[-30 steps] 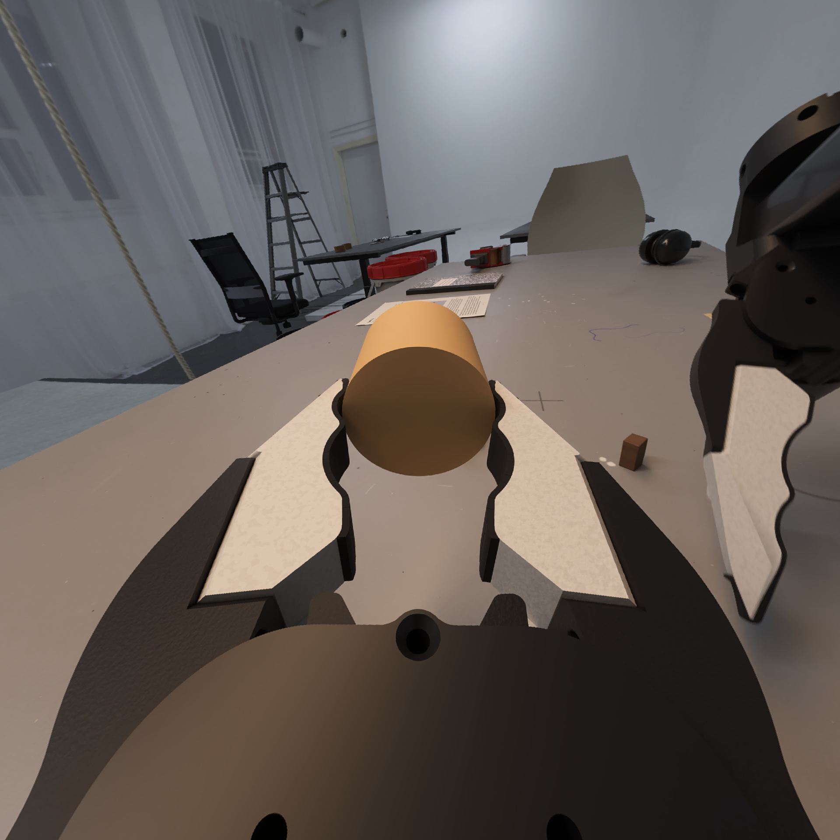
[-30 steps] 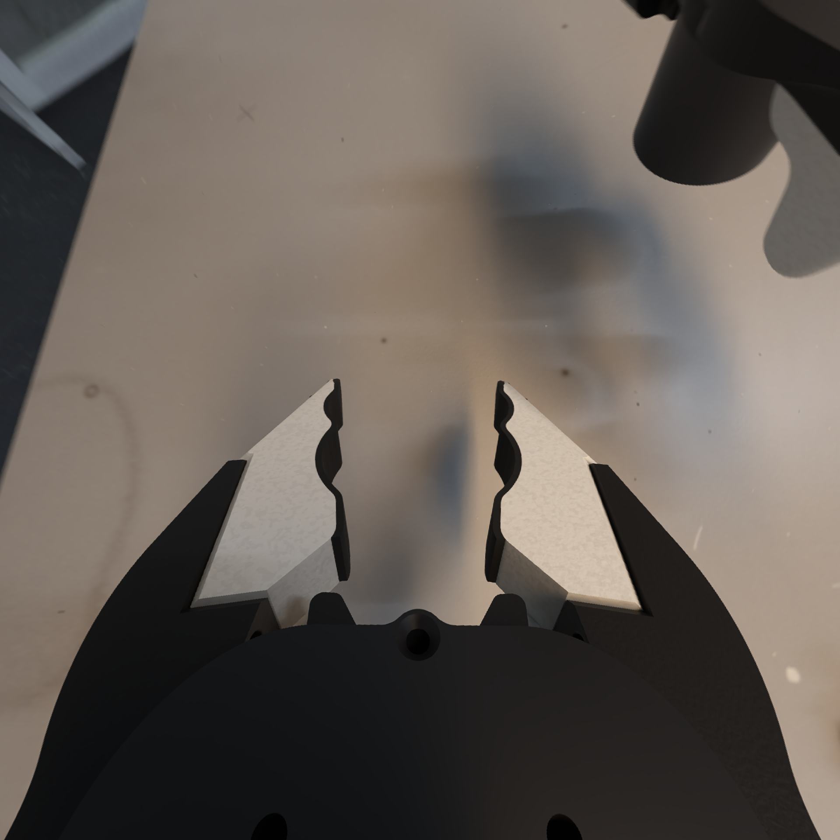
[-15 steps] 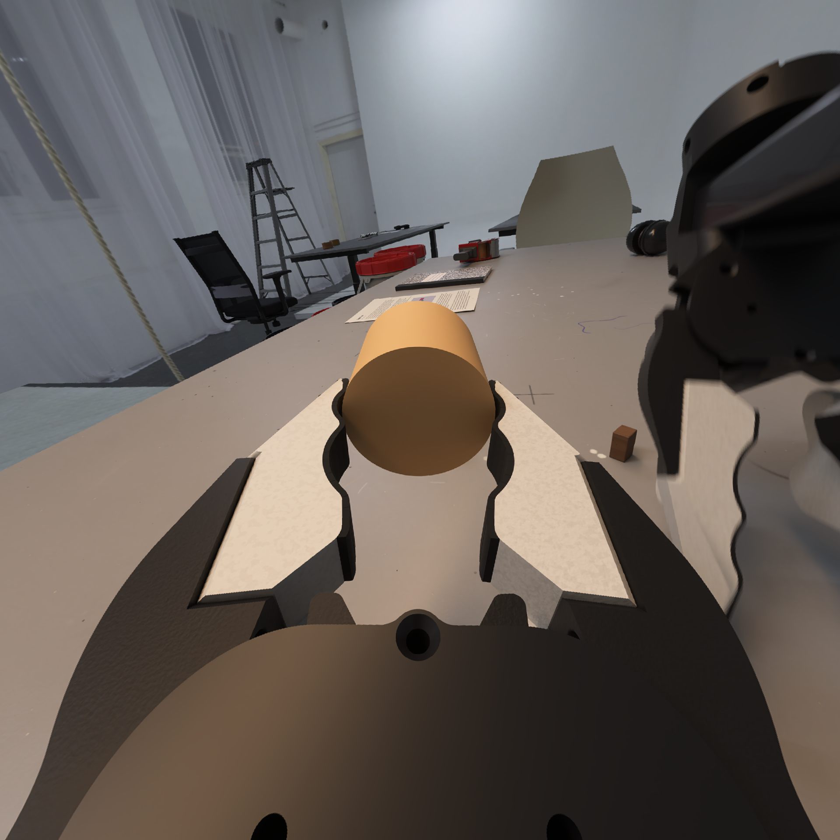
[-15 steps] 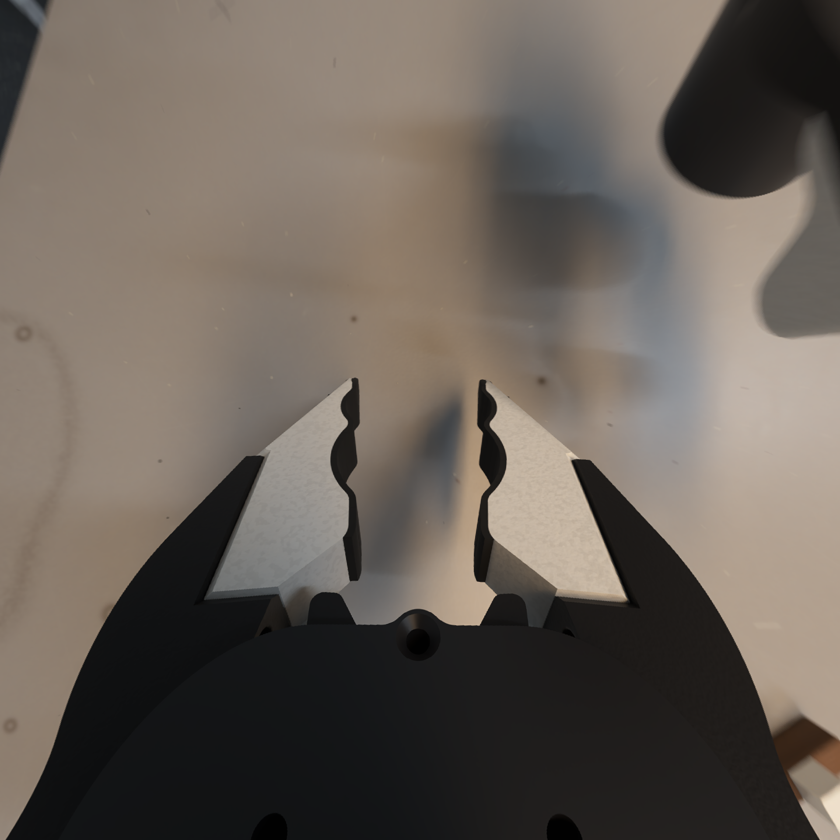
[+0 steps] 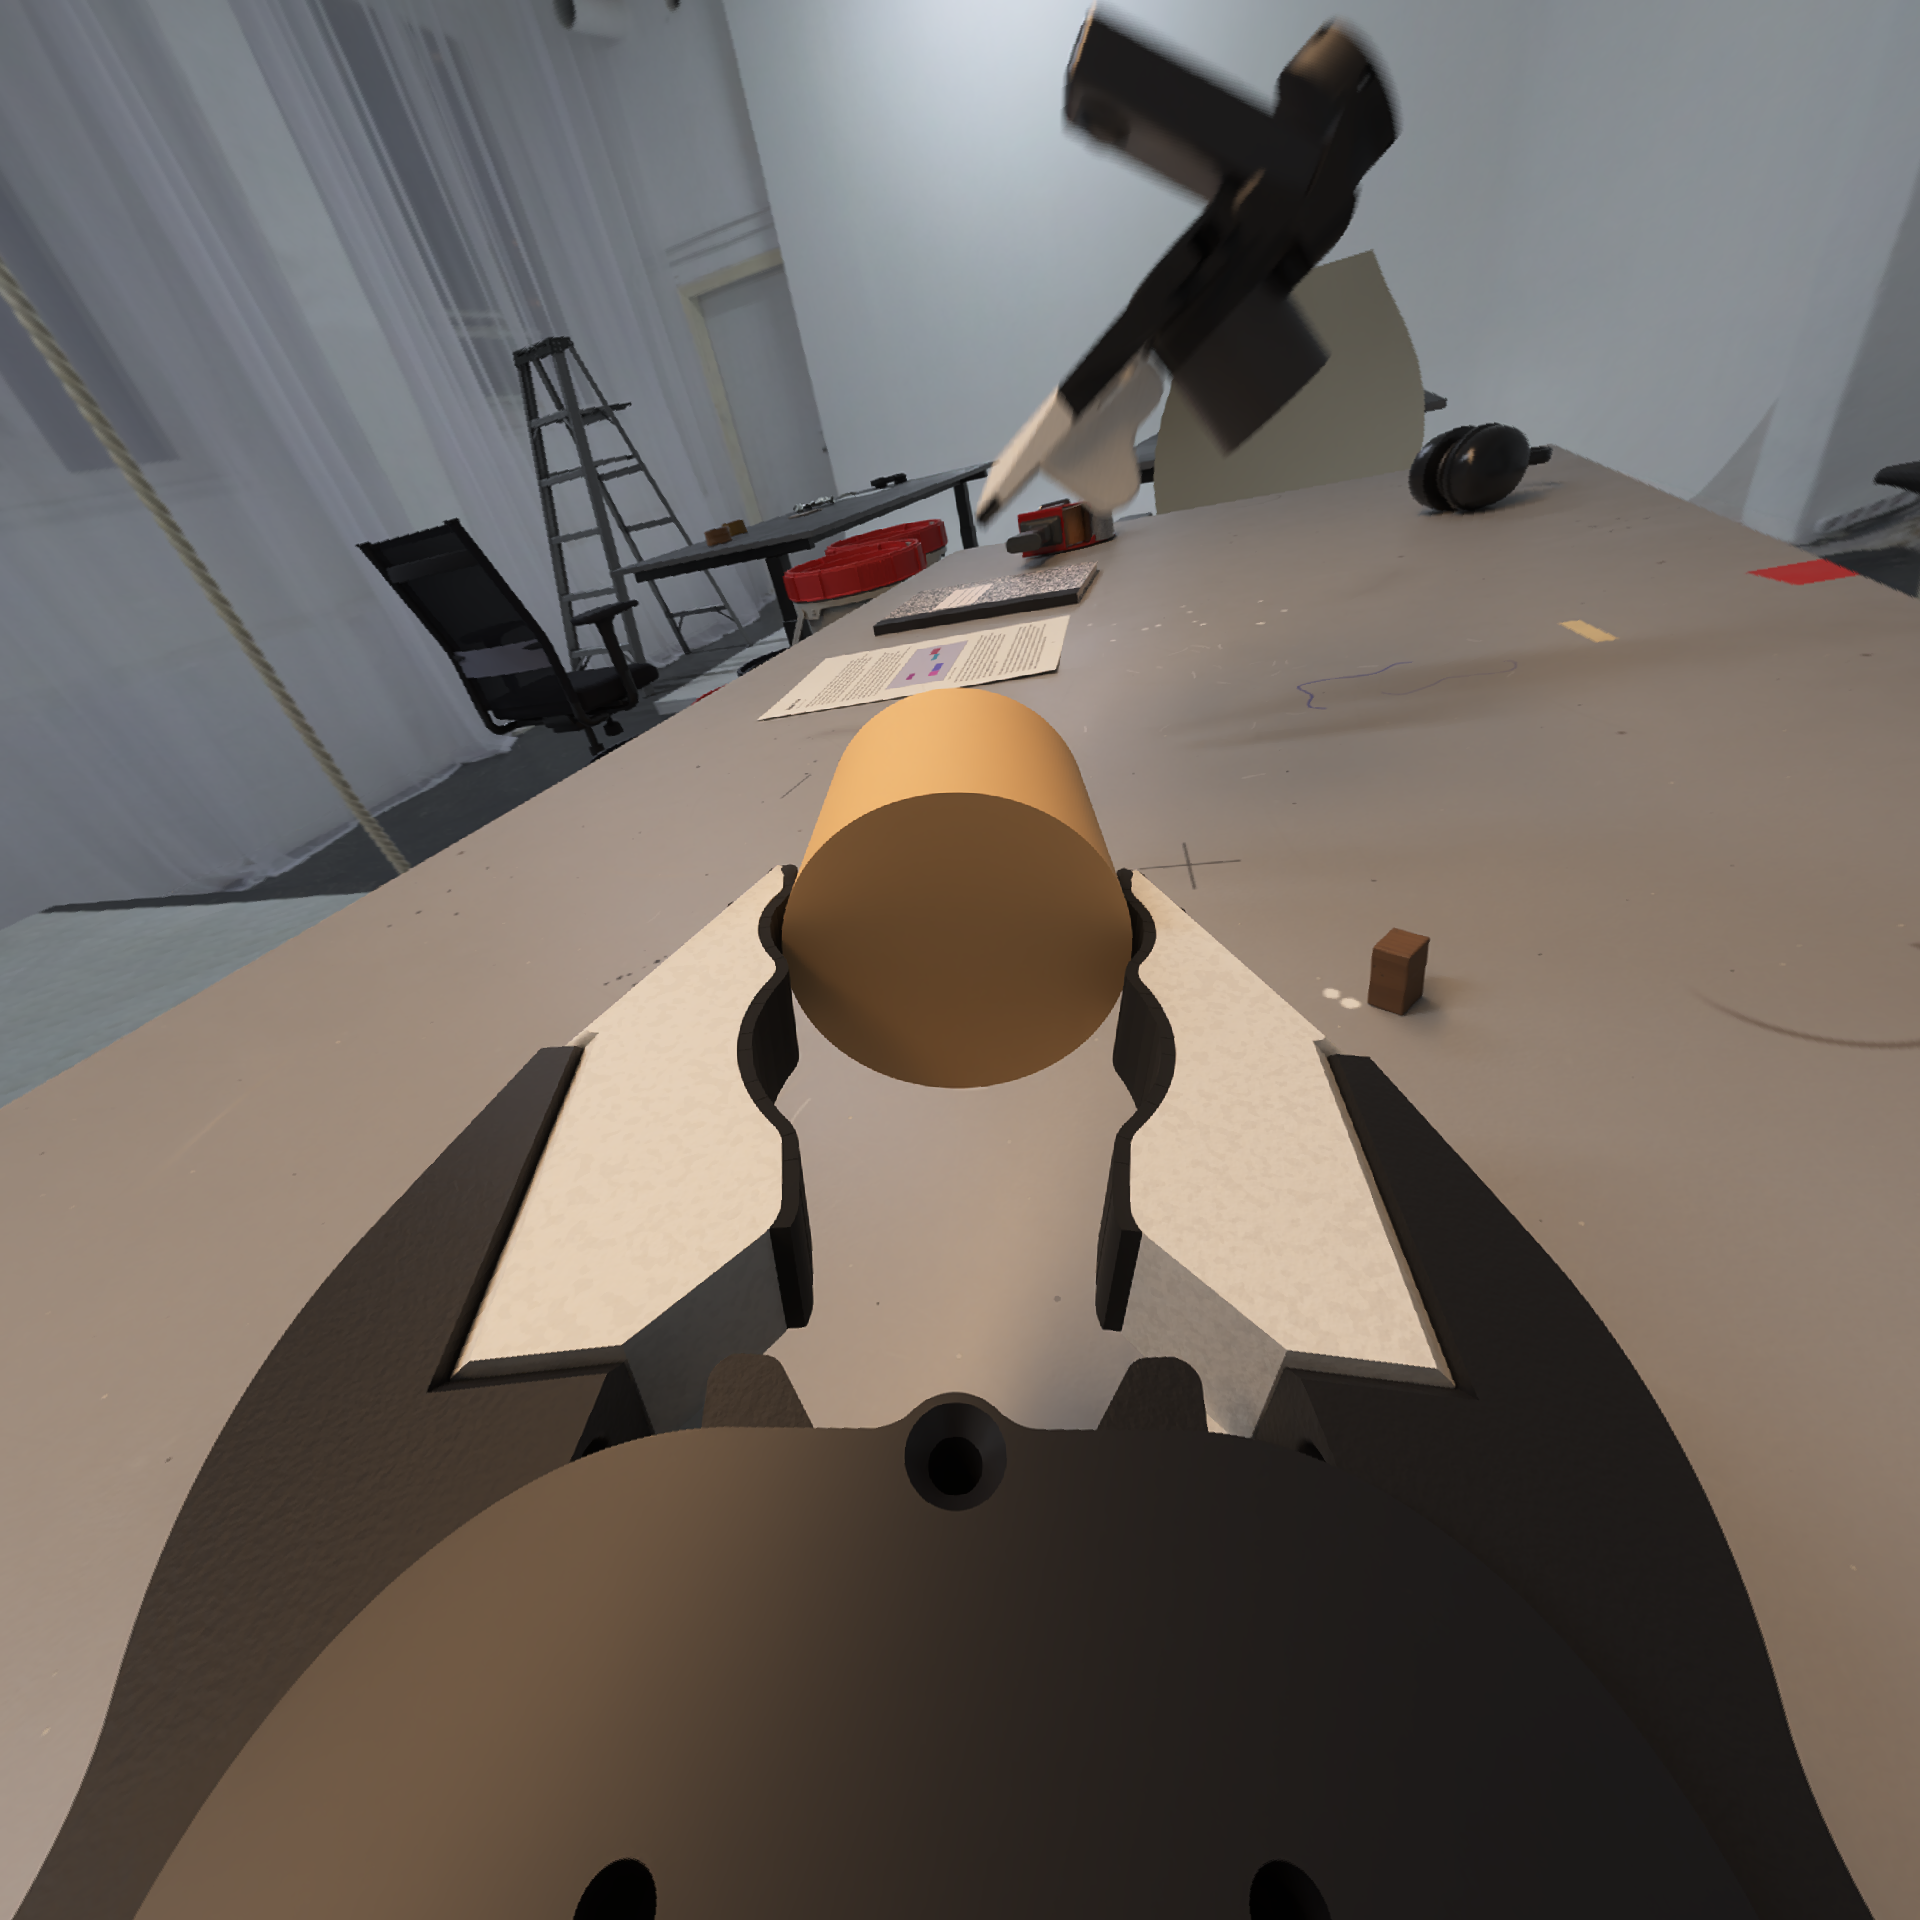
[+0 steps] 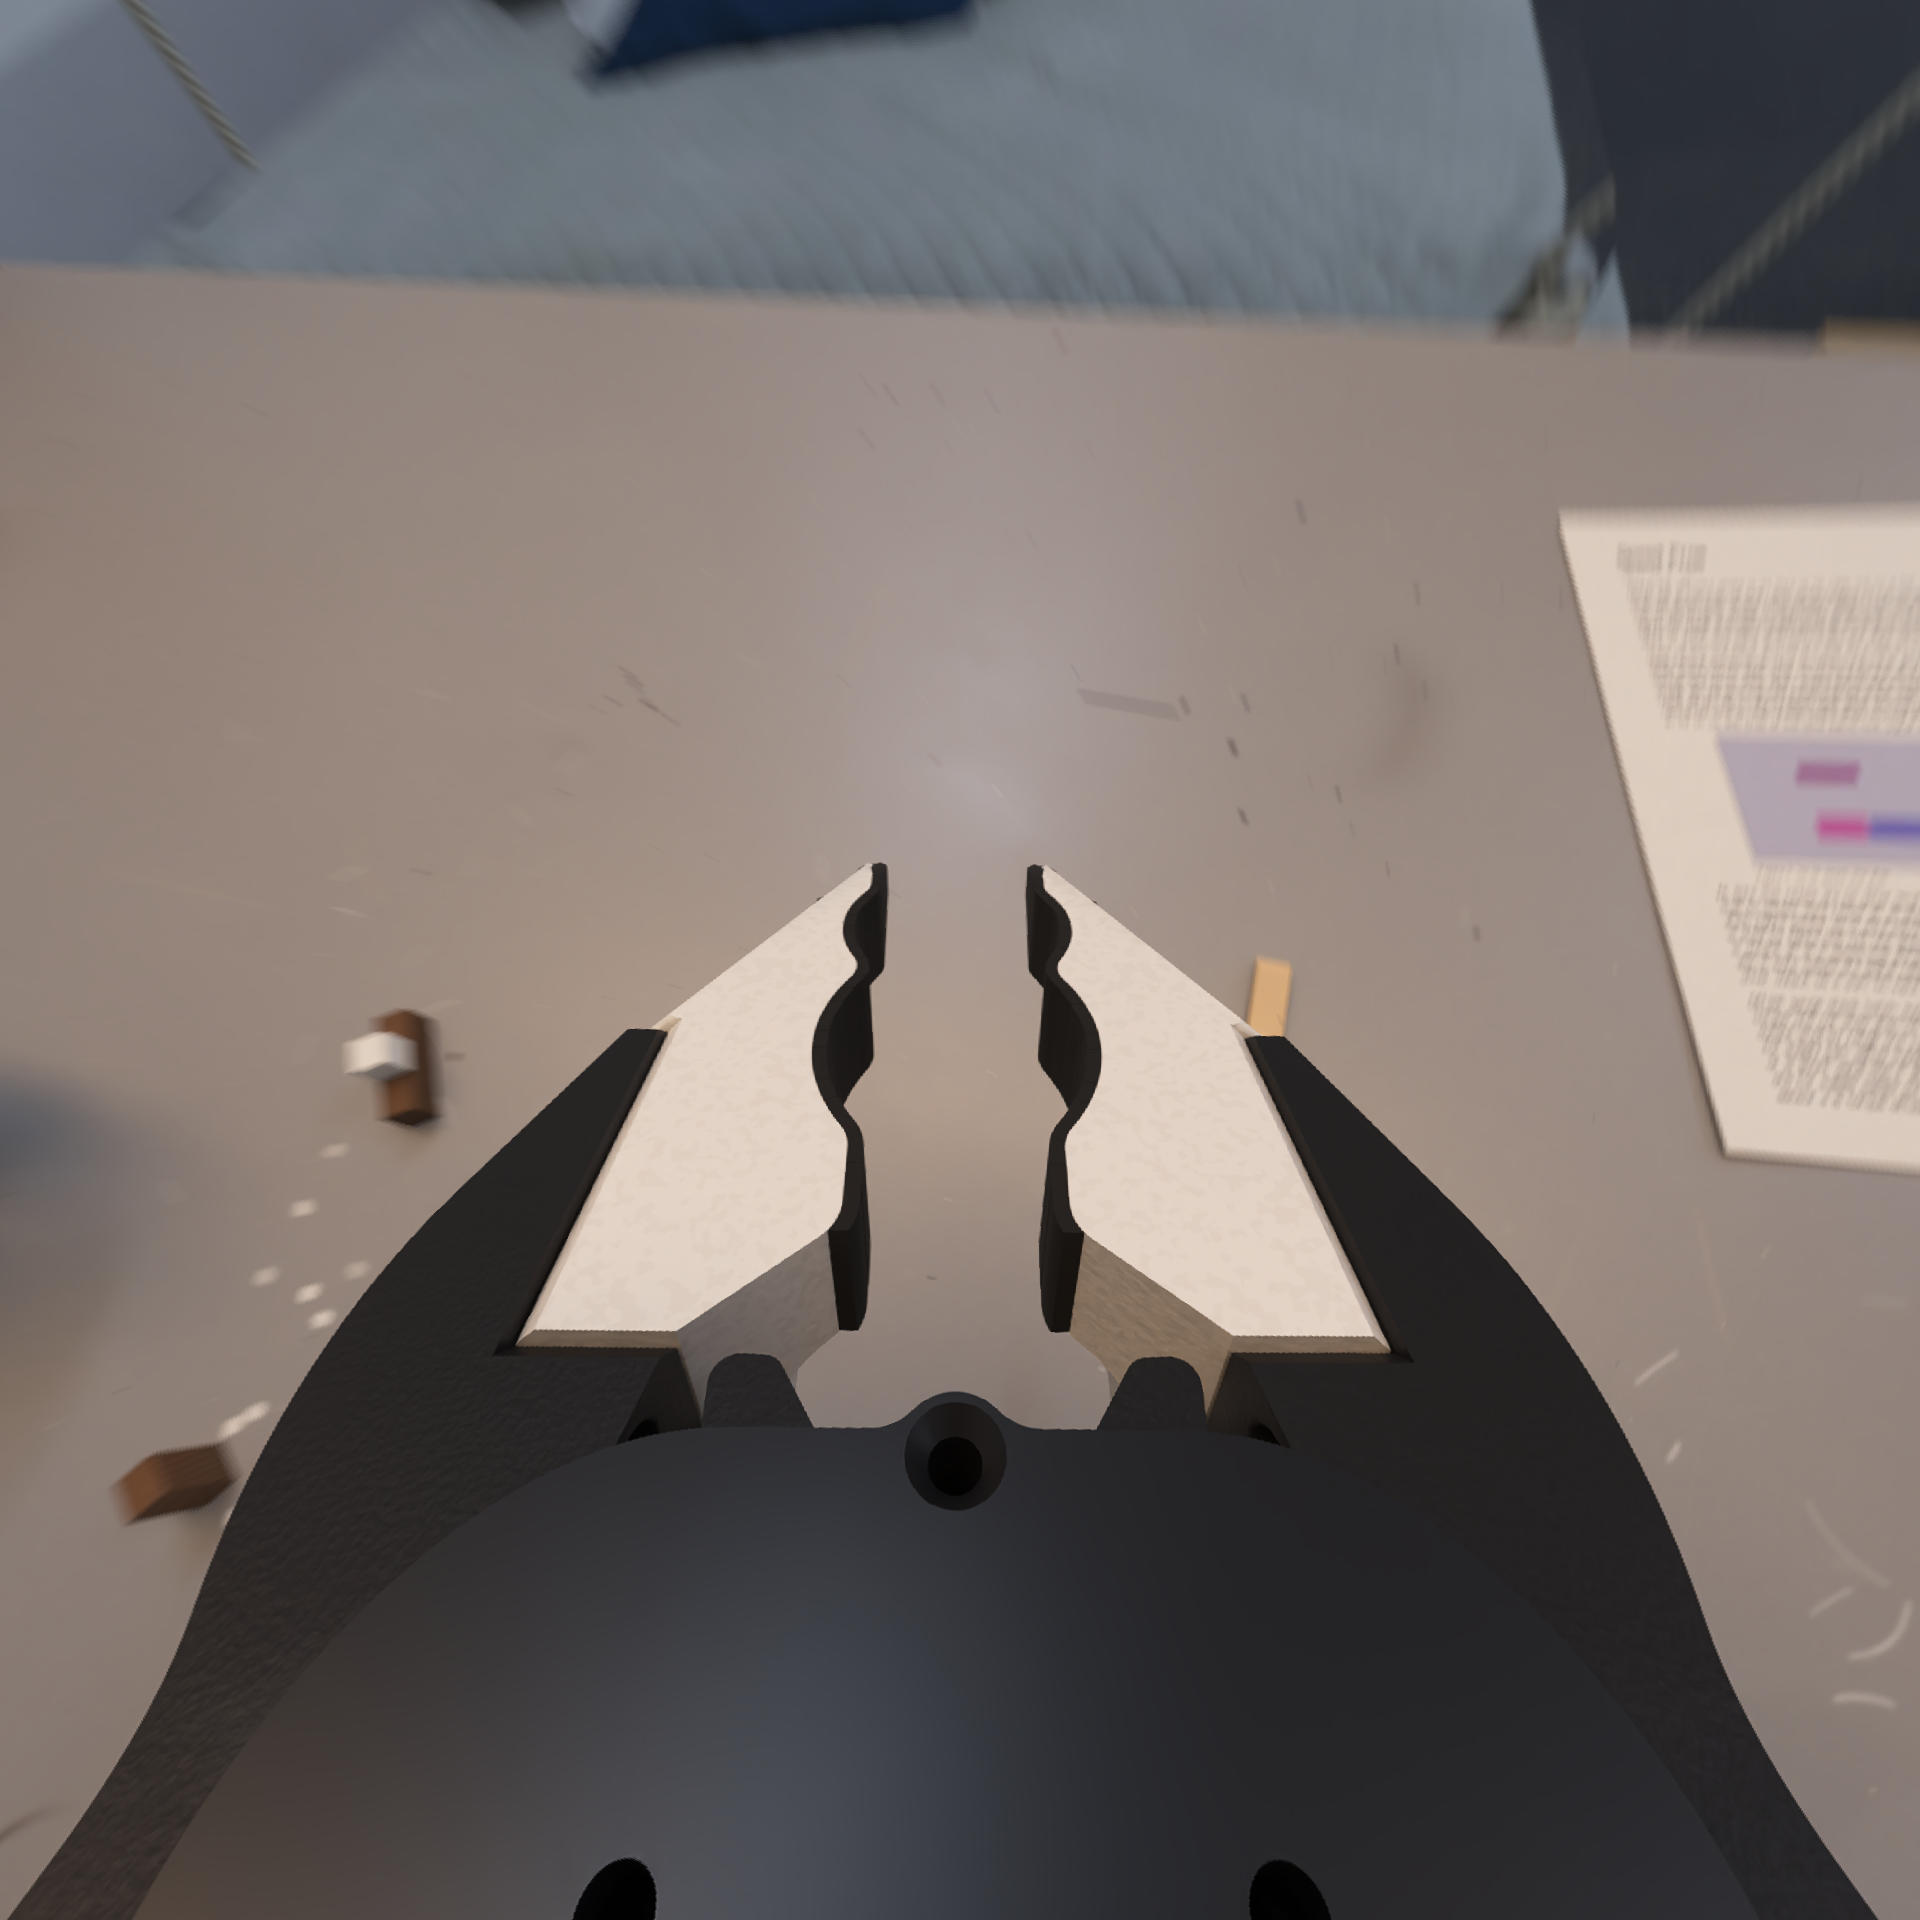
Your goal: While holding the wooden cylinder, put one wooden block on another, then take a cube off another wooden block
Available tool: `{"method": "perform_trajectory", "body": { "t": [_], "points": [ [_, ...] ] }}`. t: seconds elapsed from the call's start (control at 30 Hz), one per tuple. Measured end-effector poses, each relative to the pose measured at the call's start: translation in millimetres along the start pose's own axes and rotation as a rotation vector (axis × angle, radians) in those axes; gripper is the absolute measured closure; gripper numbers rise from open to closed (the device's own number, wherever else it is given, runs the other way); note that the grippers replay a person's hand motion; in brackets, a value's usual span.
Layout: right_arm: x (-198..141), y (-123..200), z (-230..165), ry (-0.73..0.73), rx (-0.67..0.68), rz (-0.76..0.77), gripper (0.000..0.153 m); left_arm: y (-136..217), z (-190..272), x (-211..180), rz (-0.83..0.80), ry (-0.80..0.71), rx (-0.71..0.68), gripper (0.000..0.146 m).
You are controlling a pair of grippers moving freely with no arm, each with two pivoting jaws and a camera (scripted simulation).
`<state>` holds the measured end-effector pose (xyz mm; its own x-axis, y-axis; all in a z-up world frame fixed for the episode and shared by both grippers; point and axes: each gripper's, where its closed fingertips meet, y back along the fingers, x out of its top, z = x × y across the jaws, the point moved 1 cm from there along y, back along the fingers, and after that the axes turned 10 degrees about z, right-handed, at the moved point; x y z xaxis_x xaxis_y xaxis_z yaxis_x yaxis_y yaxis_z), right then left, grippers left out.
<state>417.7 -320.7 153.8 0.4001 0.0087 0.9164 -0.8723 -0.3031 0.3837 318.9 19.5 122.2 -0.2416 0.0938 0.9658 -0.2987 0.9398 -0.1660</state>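
My left gripper (image 5: pixel 956 894) is shut on the wooden cylinder (image 5: pixel 956 904), a light orange-brown piece held lengthwise just above the grey table (image 5: pixel 1558 831). A small dark brown block (image 5: pixel 1397 969) stands on the table to its right. My right gripper (image 6: pixel 956 883) is open and empty, high above the table, fingers a narrow gap apart. It also shows blurred, far up in the left wrist view (image 5: pixel 1049 447). In the right wrist view a dark block (image 6: pixel 405 1070) with a white cube (image 6: pixel 376 1055) on it lies left, another dark block (image 6: pixel 171 1481) lower left, and a pale wooden block (image 6: pixel 1270 995) right.
A printed sheet (image 5: pixel 925 665) (image 6: pixel 1787 831) and a dark book (image 5: pixel 987 597) lie farther along the table. Black headphones (image 5: pixel 1465 480) and a red tape dispenser (image 5: pixel 1060 525) sit at the far end. An office chair (image 5: pixel 499 634) and a ladder (image 5: pixel 592 499) stand off the table's left edge.
My right gripper rose quickly from close to the table beside my left gripper to high above it, turned, and its fingers narrowed. The left gripper keeps the cylinder and tilted slightly.
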Motion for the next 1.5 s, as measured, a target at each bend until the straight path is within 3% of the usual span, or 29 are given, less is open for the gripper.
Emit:
{"method": "perform_trajectory", "body": {
  "t": [0.13, 0.23, 0.3, 0.43, 0.53, 0.63, 0.7, 0.83, 0.93, 1.0, 1.03, 1.17, 1.27, 1.33, 1.4, 1.5],
  "points": [
    [-44.7, -24.8, 23.2, -0.063, -0.020, -0.101, 0.118, 1.7, -1.9, 0.2, -0.003, -0.001, 0.012, 0.086],
    [-49.2, -3.0, 30.1, -0.028, -0.135, -0.099, 0.113, 1.3, -2.6, -1.1, -0.007, 0.007, 0.011, 0.086],
    [-38.6, 26.1, 14.6, 0.040, -0.155, -0.056, 0.106, 0.6, -2.3, -2.2, -0.013, 0.007, 0.008, 0.086],
    [-41.8, 80.6, -109.2, 0.109, 0.175, 0.073, 0.101, 0.1, -1.5, -2.3, -0.013, 0.006, 0.007, 0.086],
    [-100.8, 83.4, -204.7, 0.124, 0.363, -0.013, 0.098, -0.2, -3.2, -2.4, -0.012, 0.008, 0.011, 0.086],
    [-151.7, 61.0, -241.9, 0.174, 0.369, -0.126, 0.095, 0.9, -5.2, -2.6, -0.013, 0.005, 0.018, 0.086],
    [-167.2, 57.7, -251.5, 0.277, 0.455, -0.202, 0.098, 2.0, -6.6, -3.3, -0.019, -0.002, 0.022, 0.086],
    [-182.3, 51.3, -239.3, 0.516, 0.470, -0.279, 0.110, 2.6, -7.9, -3.4, -0.019, 0.007, 0.020, 0.086],
    [-191.4, 46.4, -240.0, 0.544, 0.539, -0.350, 0.119, 1.9, -6.7, -4.1, -0.024, 0.001, 0.014, 0.086],
    [-193.0, 48.3, -242.4, 0.544, 0.575, -0.373, 0.133, 2.1, -6.0, -4.0, -0.025, -0.007, 0.014, 0.086],
    [-189.5, 48.5, -240.7, 0.578, 0.540, -0.364, 0.141, 2.4, -5.8, -3.7, -0.024, -0.008, 0.014, 0.086],
    [-135.1, 66.7, -228.7, 0.566, 0.415, -0.185, 0.141, 2.2, -5.0, -3.0, -0.019, 0.001, 0.009, 0.086],
    [-56.5, 91.2, -178.4, 0.492, 0.196, 0.000, 0.141, 1.6, -2.7, -2.3, -0.015, 0.001, 0.000, 0.086],
    [-17.8, 98.4, -125.6, 0.383, 0.035, 0.034, 0.141, 1.2, -0.7, -1.3, -0.008, 0.008, -0.009, 0.086],
    [-5.3, 85.7, -65.5, 0.296, -0.106, -0.002, 0.141, 0.7, 1.6, -0.3, -0.004, 0.008, -0.015, 0.086],
    [-28.6, 36.6, 10.1, 0.177, -0.236, -0.199, 0.141, 0.2, 5.9, 2.0, 0.003, 0.000, -0.030, 0.086]
  ]
}}
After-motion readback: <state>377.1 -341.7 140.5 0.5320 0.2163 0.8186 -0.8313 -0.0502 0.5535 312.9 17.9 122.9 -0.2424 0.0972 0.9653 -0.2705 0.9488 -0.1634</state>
